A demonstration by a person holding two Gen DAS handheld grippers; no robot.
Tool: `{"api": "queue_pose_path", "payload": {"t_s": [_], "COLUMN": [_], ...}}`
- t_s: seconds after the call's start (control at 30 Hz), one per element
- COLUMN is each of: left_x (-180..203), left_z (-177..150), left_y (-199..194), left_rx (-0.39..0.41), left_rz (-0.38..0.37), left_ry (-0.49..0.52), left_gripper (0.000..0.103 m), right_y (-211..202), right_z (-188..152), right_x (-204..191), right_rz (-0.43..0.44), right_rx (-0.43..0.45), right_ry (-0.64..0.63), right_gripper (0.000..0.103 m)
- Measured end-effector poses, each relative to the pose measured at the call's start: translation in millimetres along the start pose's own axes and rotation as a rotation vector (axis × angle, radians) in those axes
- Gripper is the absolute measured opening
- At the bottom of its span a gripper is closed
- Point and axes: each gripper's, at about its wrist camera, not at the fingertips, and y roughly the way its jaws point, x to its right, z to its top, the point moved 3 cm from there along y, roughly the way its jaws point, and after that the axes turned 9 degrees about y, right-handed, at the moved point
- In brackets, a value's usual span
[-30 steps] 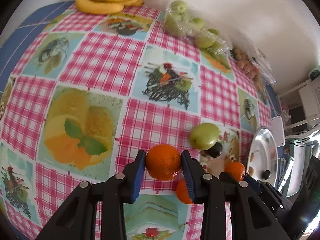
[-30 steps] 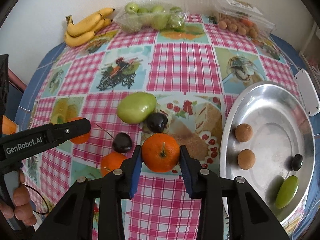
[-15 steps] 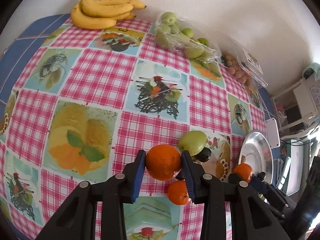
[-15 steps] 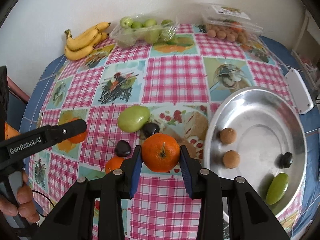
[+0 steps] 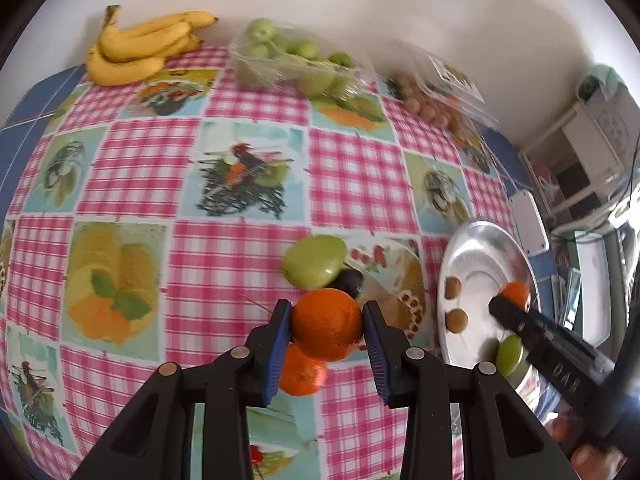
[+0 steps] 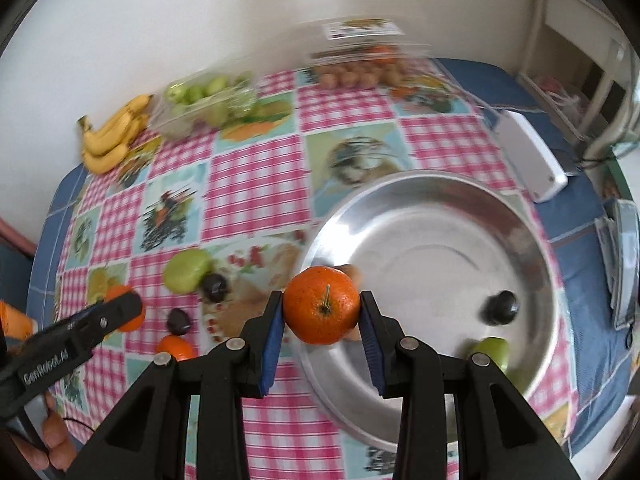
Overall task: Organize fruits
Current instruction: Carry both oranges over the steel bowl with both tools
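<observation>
My left gripper [image 5: 326, 330] is shut on an orange [image 5: 326, 322], held above the checked tablecloth. Below it lie another orange [image 5: 302, 374], a green fruit [image 5: 314, 260] and a dark plum [image 5: 350, 282]. My right gripper [image 6: 322, 316] is shut on a second orange [image 6: 322, 304], held over the left rim of the metal bowl [image 6: 532, 280]. The bowl holds a dark plum [image 6: 500, 306], a green fruit [image 6: 490, 352] and brown round fruits [image 5: 456, 318]. The left gripper also shows in the right wrist view [image 6: 116, 312].
Bananas [image 5: 136, 50], a bag of green fruits [image 5: 292, 60] and a clear box of small brown fruits [image 5: 432, 100] line the far edge by the wall. A white device [image 6: 528, 160] lies beside the bowl. A second plum [image 6: 178, 320] lies on the cloth.
Both grippers have lifted with their oranges. The right one has moved right, from the cloth to over the bowl's rim. The left one has risen and swung towards the bowl.
</observation>
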Motion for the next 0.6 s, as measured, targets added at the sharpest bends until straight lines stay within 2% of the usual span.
{"api": "queue_pose_path", "payload": {"t_s": [0.4,0.6], "left_x": [74,120], "left_z": [12,2], "left_y": [9,22], "left_rx": [-0.008,-0.03], "left_rz": [-0.02,-0.046], "left_ry": [0.171,0.296], "left_gripper": [0.039,0.039], "right_y": [-12,-16], "right_z": [22,23], "right_x": [69,91], "right_rz": [-0.044,-0.034], "right_rx": [0.035,0.037], "right_ry": [0.174,0.232], "right_gripper": [0.038,0.038]}}
